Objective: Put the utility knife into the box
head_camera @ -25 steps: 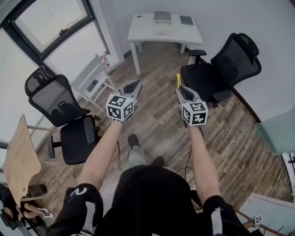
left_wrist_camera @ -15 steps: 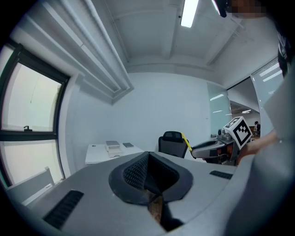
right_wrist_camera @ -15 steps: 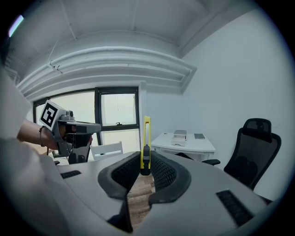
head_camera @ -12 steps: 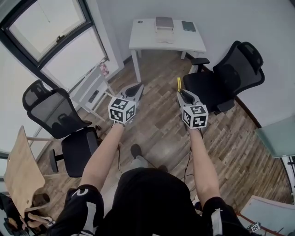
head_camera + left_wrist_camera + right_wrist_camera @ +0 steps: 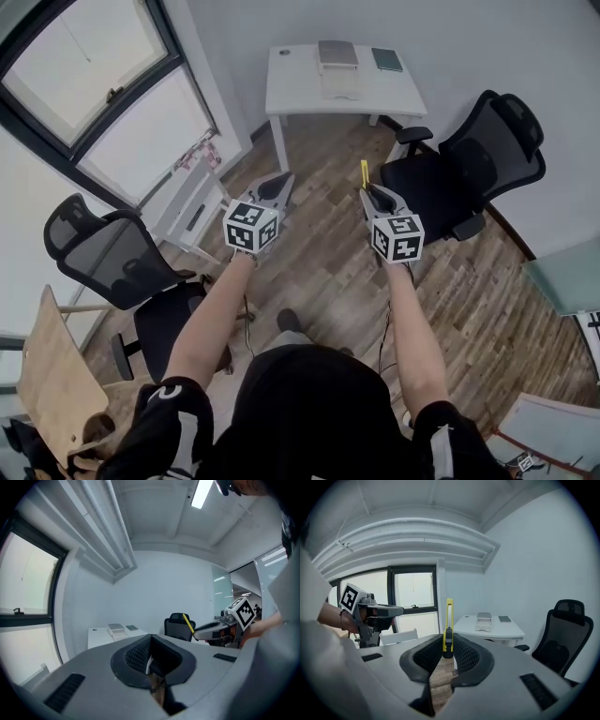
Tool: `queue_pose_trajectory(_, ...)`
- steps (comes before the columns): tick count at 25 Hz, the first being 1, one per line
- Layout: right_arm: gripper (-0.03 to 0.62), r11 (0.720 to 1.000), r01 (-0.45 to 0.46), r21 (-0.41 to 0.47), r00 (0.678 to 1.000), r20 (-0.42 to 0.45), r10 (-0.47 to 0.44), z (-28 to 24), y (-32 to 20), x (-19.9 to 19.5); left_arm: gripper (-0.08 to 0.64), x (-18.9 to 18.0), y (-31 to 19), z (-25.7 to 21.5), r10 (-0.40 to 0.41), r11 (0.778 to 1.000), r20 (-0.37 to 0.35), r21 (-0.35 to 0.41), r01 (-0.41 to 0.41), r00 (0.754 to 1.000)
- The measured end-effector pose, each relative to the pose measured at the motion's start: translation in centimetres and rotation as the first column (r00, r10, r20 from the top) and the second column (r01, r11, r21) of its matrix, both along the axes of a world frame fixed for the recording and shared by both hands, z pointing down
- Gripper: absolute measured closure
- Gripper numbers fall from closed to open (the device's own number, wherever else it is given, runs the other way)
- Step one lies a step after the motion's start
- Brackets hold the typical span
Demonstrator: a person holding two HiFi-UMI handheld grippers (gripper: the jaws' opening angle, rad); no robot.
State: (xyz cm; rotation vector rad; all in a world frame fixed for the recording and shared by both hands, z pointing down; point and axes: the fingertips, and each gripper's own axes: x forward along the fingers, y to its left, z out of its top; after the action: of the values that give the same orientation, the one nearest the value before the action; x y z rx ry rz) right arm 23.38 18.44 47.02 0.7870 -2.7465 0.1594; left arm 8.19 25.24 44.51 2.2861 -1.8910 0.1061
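Note:
A yellow utility knife [image 5: 364, 172] stands upright in my right gripper [image 5: 372, 194], which is shut on its dark lower end [image 5: 448, 648]; the yellow body [image 5: 449, 616] rises above the jaws. My left gripper [image 5: 279, 183] is shut with nothing held, level with the right one and about a forearm's length to its left. Both are held above the wooden floor, short of the white table [image 5: 291, 89]. On that table sits a white box [image 5: 340, 84] with a grey lid part [image 5: 336, 52] behind it. The box [image 5: 483, 620] also shows in the right gripper view.
A black office chair [image 5: 469, 159] stands right of the table, close to my right gripper. Another black chair [image 5: 103, 262] and a white folding chair [image 5: 192, 211] are on the left by the window. A dark notebook [image 5: 386, 59] lies on the table.
The table and box have come nearer and lower in the head view, and the left chairs have slid back. Both grippers keep their pose, the knife still held upright.

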Motion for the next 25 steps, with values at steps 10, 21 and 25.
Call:
queue_pose_trajectory(10,0.512,1.000,-0.030,0.002,0.999,-0.016,0.030,0.4,-2.2,-6.2,0.534,-5.8,-2.8,1.0,0.045,0.999,-0.020,-0.008,-0.045,0.999)
queue_pose_trajectory(21,0.512,0.998,-0.056,-0.011,0.998,-0.031,0.056,1.8,-2.9,-10.2,0.535,-9.1,-4.3,2.7,0.090,0.996,-0.044,-0.020,-0.091,0.995)
queue_pose_trajectory(25,0.512,0.997,-0.066,-0.025,0.997,-0.028,0.065,2.6,-3.7,-11.2,0.534,-9.9,-5.1,3.5,0.100,0.994,-0.054,-0.026,-0.102,0.993)
